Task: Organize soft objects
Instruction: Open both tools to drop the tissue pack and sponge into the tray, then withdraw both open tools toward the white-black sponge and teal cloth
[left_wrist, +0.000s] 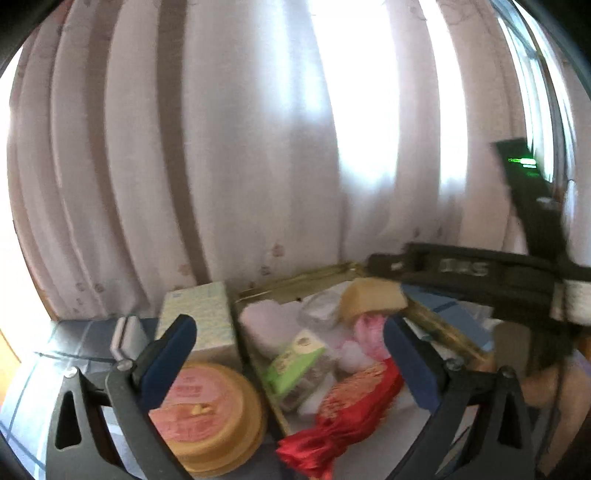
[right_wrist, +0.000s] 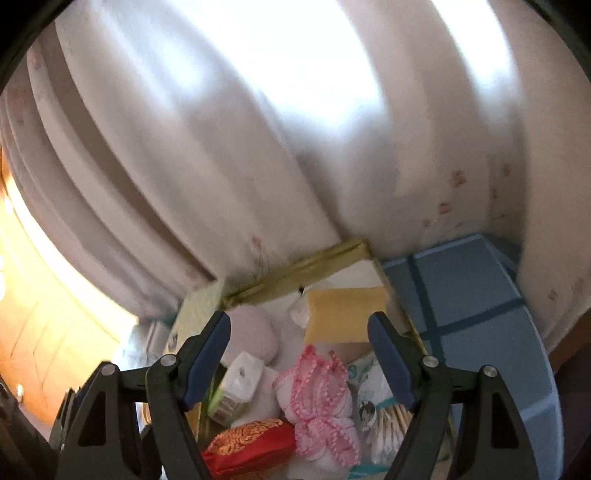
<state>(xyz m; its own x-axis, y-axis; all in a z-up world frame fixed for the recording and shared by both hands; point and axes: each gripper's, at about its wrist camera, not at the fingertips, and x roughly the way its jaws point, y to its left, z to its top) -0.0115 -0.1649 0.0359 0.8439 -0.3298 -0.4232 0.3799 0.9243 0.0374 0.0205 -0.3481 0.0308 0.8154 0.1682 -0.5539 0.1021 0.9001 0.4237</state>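
Both grippers hovered with their jaws spread wide and nothing between the blue pads. We held the left gripper (left_wrist: 291, 354) low over the near end of a gold-rimmed tray (left_wrist: 295, 282), and the right gripper (right_wrist: 299, 354) above the same tray from the other side, probably so either could drop onto a soft item.

The soft things lay heaped inside the tray: a yellow sponge (right_wrist: 345, 314) against the far rim, a pink frilly cloth (right_wrist: 317, 391) in the middle, a red embroidered pouch (right_wrist: 251, 443) with its tassel at the near end, and a pale pink puff (right_wrist: 255, 332) to the left. A green packet (left_wrist: 291, 363) and a bag of cotton swabs (right_wrist: 388, 424) sat among them.

Outside the tray's left rim, a tissue box (left_wrist: 199, 317) and a round yellow tub (left_wrist: 207, 413) crowded close. To its right, the blue checked cloth (right_wrist: 476, 295) seemed the freest room. A curtain (left_wrist: 221, 147) hung close behind the far edge, so we judged little space there.
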